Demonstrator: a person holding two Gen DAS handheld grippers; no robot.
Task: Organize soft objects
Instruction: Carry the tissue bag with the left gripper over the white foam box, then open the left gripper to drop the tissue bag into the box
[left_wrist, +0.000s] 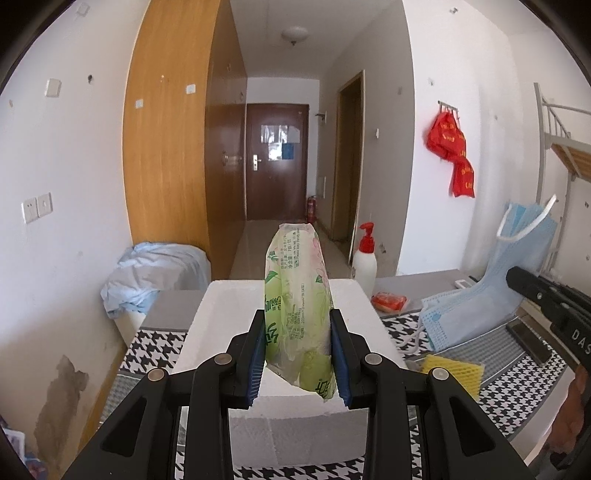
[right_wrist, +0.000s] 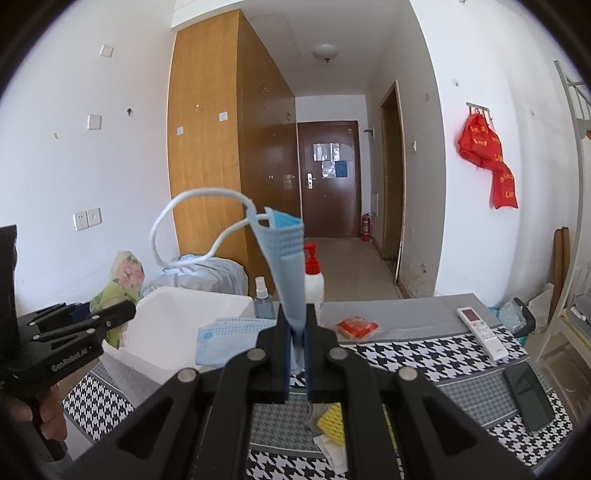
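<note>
My left gripper (left_wrist: 297, 315) is shut on a green flowered tissue pack (left_wrist: 295, 295) and holds it upright above the white foam box (left_wrist: 221, 314). It also shows in the right wrist view (right_wrist: 122, 284), at the left. My right gripper (right_wrist: 296, 312) is shut on a blue face mask (right_wrist: 290, 266) and holds it upright, its white ear loop (right_wrist: 177, 221) curling left. In the left wrist view the held masks (left_wrist: 498, 288) hang at the right. Another blue mask (right_wrist: 229, 336) lies by the foam box (right_wrist: 173, 325).
On the houndstooth cloth (right_wrist: 406, 354) lie a red packet (right_wrist: 356, 326), a white remote (right_wrist: 482, 332), a black phone (right_wrist: 528, 398) and a yellow sponge (right_wrist: 332, 421). A red-pump bottle (right_wrist: 314, 280) and a spray bottle (right_wrist: 263, 299) stand behind. A blue cloth heap (left_wrist: 155, 273) sits at the left.
</note>
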